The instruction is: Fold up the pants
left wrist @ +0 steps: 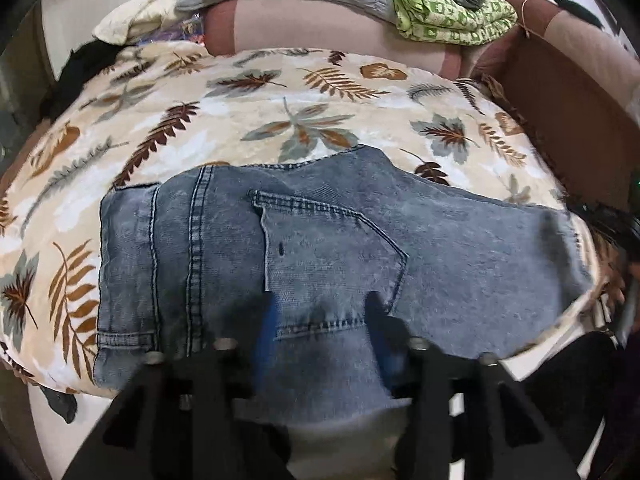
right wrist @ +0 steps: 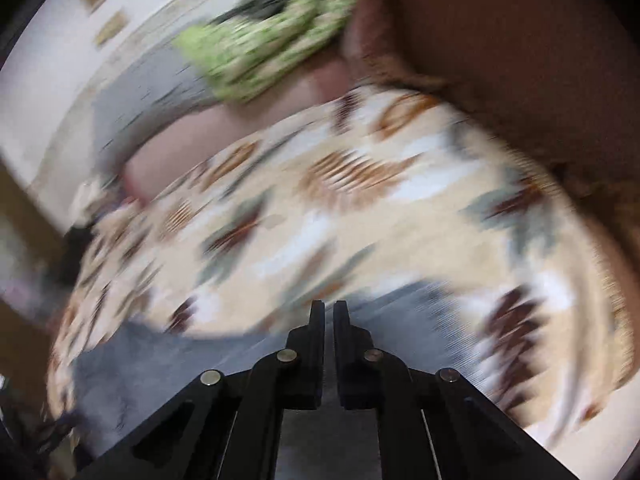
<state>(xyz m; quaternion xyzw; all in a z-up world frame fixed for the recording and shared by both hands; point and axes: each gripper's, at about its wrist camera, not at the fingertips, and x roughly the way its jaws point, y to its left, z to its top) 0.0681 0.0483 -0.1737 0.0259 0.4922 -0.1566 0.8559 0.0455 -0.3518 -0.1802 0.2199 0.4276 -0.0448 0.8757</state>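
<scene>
Blue denim jeans (left wrist: 328,248) lie folded on a bed with a leaf-print blanket (left wrist: 240,120), back pocket up, waistband to the left. My left gripper (left wrist: 322,304) hangs over the jeans near the bed's front edge, its blurred fingers spread apart with nothing between them. The right wrist view is heavily motion-blurred. There my right gripper (right wrist: 328,312) has its fingers nearly together over grey-blue denim (right wrist: 160,360). I cannot tell whether cloth is pinched between them.
A brown headboard or side panel (left wrist: 568,120) stands at the right. Pillows (left wrist: 320,28), a grey cover and a green patterned cloth (left wrist: 444,8) are piled at the far end. The same green cloth (right wrist: 264,40) shows blurred in the right wrist view.
</scene>
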